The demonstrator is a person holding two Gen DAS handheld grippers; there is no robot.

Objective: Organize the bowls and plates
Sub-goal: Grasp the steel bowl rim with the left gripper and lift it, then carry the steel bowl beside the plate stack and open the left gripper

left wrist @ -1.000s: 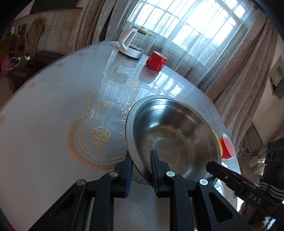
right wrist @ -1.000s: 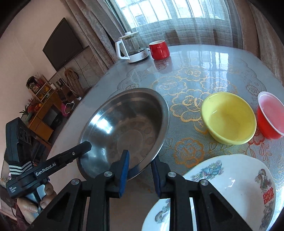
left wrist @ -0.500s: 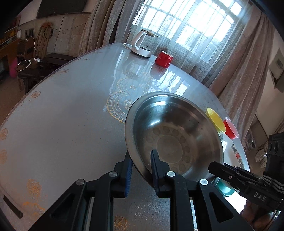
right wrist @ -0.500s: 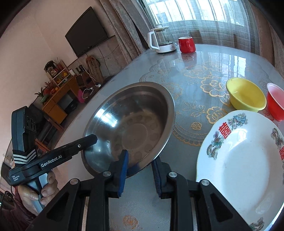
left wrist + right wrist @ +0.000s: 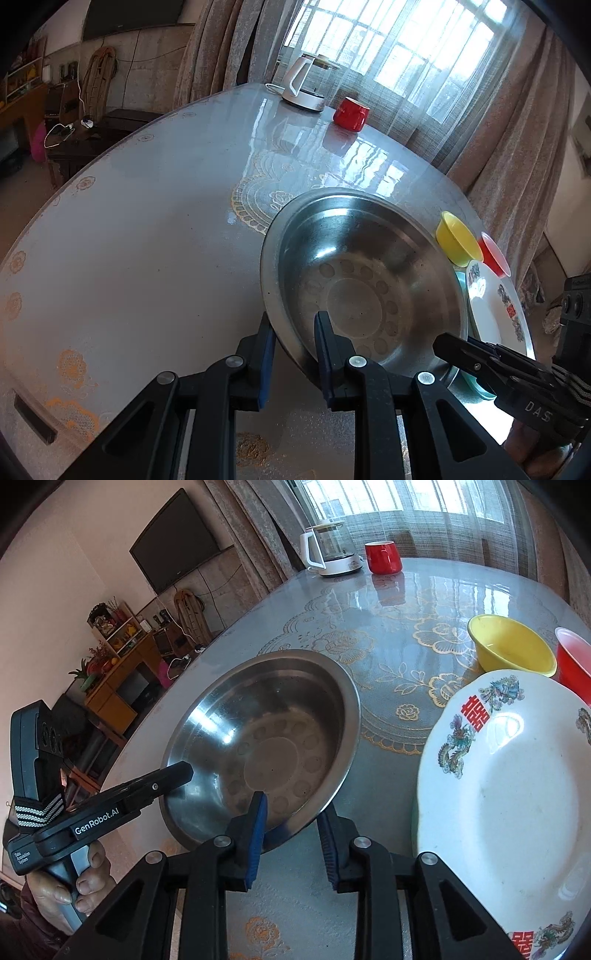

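Note:
A wide steel basin sits low over the round table, held by its near rim from both sides. My left gripper is shut on the rim, one pad outside and one inside the bowl. My right gripper still has the rim between its blue pads while its jaws are opening. Right of the basin lie a white plate with red characters, a yellow bowl and a red bowl.
A white kettle and a red mug stand at the table's far edge by the curtained window. Something teal shows under the white plate. A hand grips the left tool's handle. Cabinets and a television line the left wall.
Both grippers drew the basin back toward the table's near edge and slightly down. The white plate came fully into view on the right. Over the last half second little has moved.

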